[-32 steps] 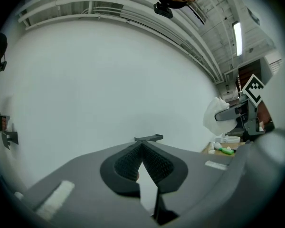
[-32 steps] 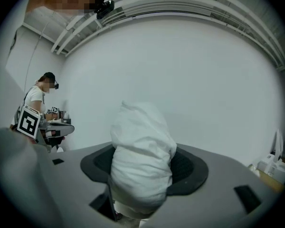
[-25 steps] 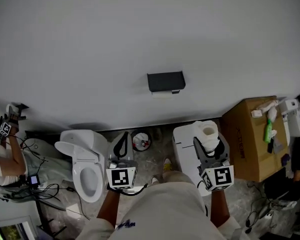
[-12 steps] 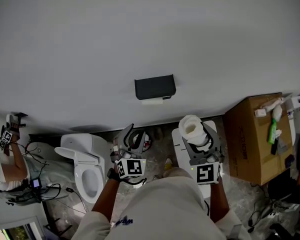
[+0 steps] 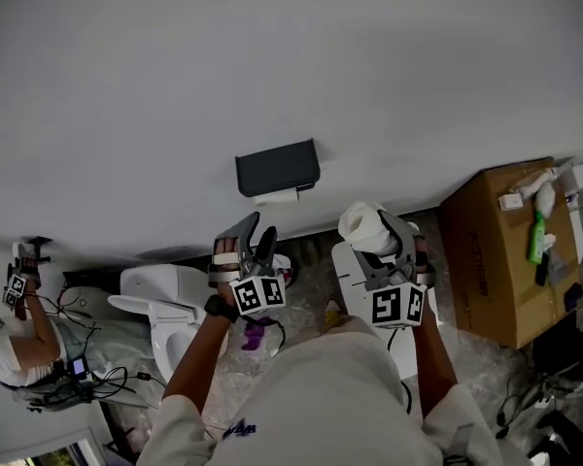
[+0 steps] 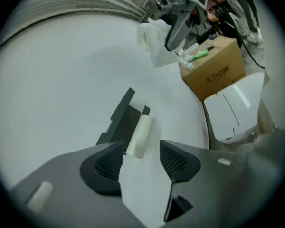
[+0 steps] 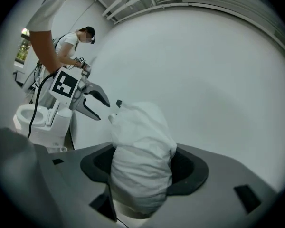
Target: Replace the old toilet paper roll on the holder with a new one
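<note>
A black holder hangs on the white wall with the thin old roll just under it. My left gripper is a little below and left of the holder. Its jaws have just been opening and nothing is between them. In the left gripper view the old roll and the holder lie straight ahead of the open left gripper, apart from it. My right gripper is shut on the thick new white roll, which fills its jaws.
A white toilet stands low on the left and a white lidded bin is beneath my right gripper. A cardboard box with small items on top sits at the right. Another person is at the far left.
Both grippers have moved up toward the wall holder and rolled. The left jaws went from shut to open. The right gripper still carries the new roll.
</note>
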`<state>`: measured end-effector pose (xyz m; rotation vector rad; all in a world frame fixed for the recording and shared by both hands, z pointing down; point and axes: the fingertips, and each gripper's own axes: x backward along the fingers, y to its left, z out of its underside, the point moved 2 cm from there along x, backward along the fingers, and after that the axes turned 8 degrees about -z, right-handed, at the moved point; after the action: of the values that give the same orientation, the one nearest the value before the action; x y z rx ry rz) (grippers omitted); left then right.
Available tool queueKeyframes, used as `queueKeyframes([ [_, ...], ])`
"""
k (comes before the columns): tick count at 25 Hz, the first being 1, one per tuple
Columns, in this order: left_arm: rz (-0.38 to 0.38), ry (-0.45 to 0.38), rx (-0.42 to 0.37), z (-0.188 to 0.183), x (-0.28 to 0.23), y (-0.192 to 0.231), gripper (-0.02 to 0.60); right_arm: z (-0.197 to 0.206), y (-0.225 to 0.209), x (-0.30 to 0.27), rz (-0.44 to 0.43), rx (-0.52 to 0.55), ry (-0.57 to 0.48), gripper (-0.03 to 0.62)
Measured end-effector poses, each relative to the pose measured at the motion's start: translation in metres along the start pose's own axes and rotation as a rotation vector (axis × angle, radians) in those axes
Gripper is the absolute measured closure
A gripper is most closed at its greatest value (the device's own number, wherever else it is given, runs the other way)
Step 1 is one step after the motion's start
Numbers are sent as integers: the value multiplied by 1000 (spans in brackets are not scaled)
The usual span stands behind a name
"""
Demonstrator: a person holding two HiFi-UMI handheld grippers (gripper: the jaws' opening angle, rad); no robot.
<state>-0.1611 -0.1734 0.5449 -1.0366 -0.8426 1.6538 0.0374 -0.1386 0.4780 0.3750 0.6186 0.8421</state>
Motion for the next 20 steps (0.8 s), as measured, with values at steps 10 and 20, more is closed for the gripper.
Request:
queueKeyframes([
  [10,-46,48,-248,-16,-65,-21,325,30,-13,-50,-14,243,104,296],
  [20,-52,105,-323,-8,-77,-30,328,45,-11,-48,0,248,121,295],
])
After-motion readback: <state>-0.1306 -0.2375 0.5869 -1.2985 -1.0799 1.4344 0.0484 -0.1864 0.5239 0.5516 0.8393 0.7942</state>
